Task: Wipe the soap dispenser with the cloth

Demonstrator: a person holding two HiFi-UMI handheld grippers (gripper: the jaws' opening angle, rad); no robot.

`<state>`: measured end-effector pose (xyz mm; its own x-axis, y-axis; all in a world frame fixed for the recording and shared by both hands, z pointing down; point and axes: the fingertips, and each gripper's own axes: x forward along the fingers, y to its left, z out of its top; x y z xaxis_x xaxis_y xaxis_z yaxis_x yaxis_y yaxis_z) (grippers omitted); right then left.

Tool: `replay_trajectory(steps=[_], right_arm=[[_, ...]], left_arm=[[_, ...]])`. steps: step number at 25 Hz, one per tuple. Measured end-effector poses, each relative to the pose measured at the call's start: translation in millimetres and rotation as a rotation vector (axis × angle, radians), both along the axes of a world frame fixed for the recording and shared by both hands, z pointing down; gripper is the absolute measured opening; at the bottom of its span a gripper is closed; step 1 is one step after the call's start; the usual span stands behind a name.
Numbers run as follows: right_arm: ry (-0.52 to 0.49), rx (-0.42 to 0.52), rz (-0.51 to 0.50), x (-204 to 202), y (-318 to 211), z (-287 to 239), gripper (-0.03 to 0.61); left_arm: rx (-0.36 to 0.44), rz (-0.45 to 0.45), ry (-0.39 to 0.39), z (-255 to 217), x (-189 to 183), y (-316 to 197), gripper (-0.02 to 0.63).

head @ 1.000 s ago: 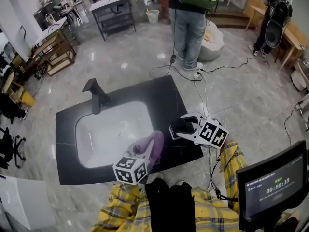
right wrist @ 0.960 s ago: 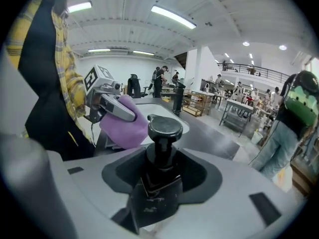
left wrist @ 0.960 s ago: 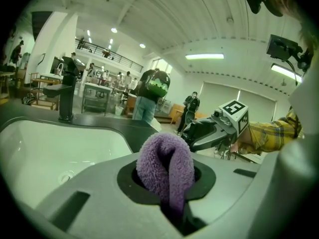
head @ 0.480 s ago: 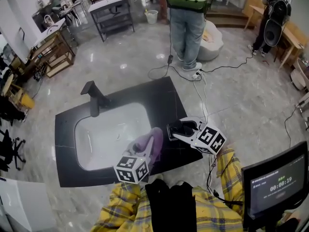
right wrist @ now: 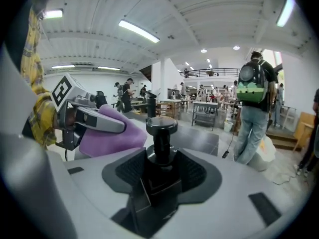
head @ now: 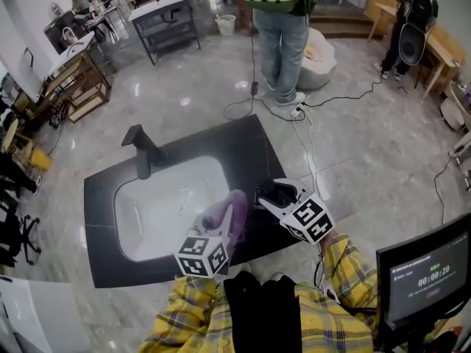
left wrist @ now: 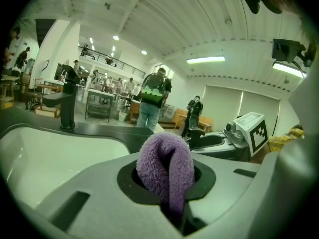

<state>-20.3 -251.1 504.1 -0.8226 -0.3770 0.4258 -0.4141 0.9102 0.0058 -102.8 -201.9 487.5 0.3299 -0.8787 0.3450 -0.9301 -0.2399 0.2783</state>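
**Head view.** Both forearms, in yellow plaid sleeves [head: 346, 259], reach forward from the bottom edge over the near rim of a black tabletop [head: 250, 142]. The tabletop carries a white sink basin [head: 162, 204] and a black faucet [head: 143, 149]. The left hand-held gripper [head: 232, 221] points forward and slightly down over the basin's near right corner. It is clenched on a purple cloth [head: 219, 213], which bunches up past its tips. The right hand-held gripper [head: 273, 195] lies just to its right, angled toward the left and rolled so that its marker cube [head: 305, 220] sits tilted. It grasps the black soap dispenser [head: 280, 190] above the near right part of the tabletop. A narrow strip of tabletop shows between cloth and dispenser.

**Left gripper view.** The jaws are closed on a fold of the cloth, which stands up as a rounded loop between the pads. The basin lies below left and the faucet at far left. The right hand-held gripper with the dispenser shows at right, beyond the cloth.

**Right gripper view.** The dispenser stands upright between the two ribbed pads, its square body pinched and its round pump head rising above them. The jaws have just been closing with the dispenser between them. The left hand-held gripper and the cloth appear at left, just beside the pump neck. A person with a green backpack [right wrist: 251, 108] stands on the floor at right.
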Motion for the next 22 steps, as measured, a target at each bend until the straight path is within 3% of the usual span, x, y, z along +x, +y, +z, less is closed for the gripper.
replay_trajectory(steps=[15,22], right_arm=[[-0.062,-0.03,0.426,-5,-10,1,0.19],[-0.092,-0.058,0.54,-5,-12,0,0.19]], left_arm=[[0.019,-0.016,-0.009,-7,-12,8,0.043],[0.038,-0.032,-0.016,-12,-14,11,0.043]])
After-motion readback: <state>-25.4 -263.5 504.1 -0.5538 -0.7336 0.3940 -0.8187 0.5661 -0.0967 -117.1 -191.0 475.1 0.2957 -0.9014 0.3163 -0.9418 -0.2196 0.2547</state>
